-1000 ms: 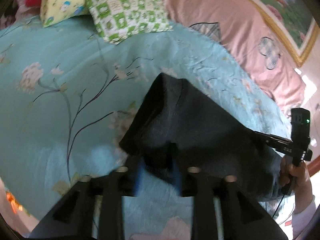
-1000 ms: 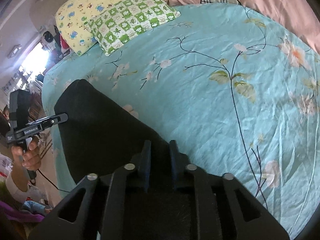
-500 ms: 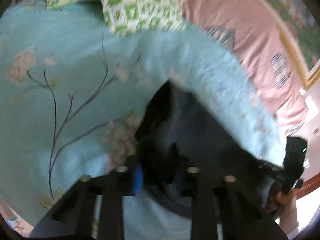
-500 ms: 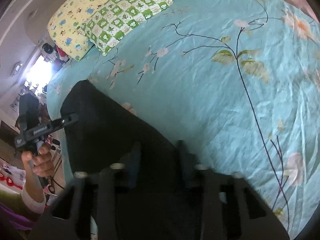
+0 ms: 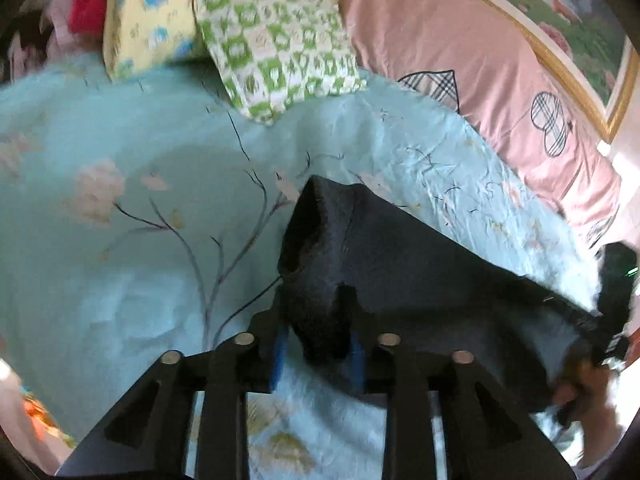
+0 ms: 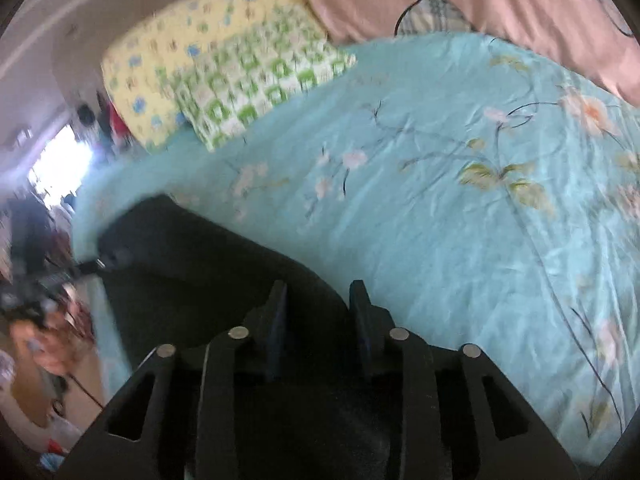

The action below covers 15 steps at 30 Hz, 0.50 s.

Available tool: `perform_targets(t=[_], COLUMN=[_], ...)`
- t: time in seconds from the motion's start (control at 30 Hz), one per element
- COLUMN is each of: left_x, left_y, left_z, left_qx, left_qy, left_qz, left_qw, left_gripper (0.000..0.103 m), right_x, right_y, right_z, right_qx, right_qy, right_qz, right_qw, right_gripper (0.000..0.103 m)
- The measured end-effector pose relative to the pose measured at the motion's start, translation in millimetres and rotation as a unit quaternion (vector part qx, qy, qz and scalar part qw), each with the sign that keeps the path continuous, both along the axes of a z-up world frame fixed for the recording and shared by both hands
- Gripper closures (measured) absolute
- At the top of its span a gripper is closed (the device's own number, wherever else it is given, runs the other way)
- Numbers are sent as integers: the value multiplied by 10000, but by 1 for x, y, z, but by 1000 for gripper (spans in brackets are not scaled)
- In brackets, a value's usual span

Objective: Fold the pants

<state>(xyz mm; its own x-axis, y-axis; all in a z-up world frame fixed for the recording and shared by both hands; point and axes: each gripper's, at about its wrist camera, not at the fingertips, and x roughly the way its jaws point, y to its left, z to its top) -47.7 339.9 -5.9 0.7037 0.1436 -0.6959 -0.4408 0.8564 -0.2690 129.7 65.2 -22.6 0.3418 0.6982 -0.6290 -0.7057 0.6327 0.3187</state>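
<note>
Dark navy pants (image 5: 404, 256) are held up between both grippers over a turquoise flowered bedsheet (image 5: 120, 208). My left gripper (image 5: 316, 300) is shut on one corner of the pants, which bunches between its blue-padded fingers. My right gripper (image 6: 318, 292) has its fingers apart with the dark pants (image 6: 192, 264) lying between them; whether it pinches the cloth is unclear. Each view shows the other gripper held in a hand at the pants' far corner: the right gripper (image 5: 612, 288) and the left gripper (image 6: 36, 284).
A green-checked pillow (image 5: 276, 56) and a yellow pillow (image 5: 156, 12) lie at the head of the bed. A pink quilt (image 5: 472, 60) runs along the far side. The bed edge and floor show at the left of the right wrist view (image 6: 48, 392).
Both grippers have swung and lifted with the pants; the views are blurred by motion. The right gripper's fingers stand wider apart than a second ago.
</note>
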Motion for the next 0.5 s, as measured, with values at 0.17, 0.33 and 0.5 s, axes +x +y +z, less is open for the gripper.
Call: perform_targets(t=[0.17,0.33,0.5], left_x=[-21,-15,0], left_y=[-30,-68,-105], left_z=[27,42,44], left_qx=[490,500,530], left_qy=[-235,-365,-315], left_qz=[-45,-584,-1070], left_qw=[9985,9964,9923], left_gripper=[66,60,60], right_x=[-32,-69,-94], right_y=[-55,-117,-157], right_z=[31,33,29], right_qx=[342,539,678], right_qy=[-283,-150,-40], right_qz=[-382,-791,-1214], right_qw=[9983,9953,9903], right_gripper=[59,57,56])
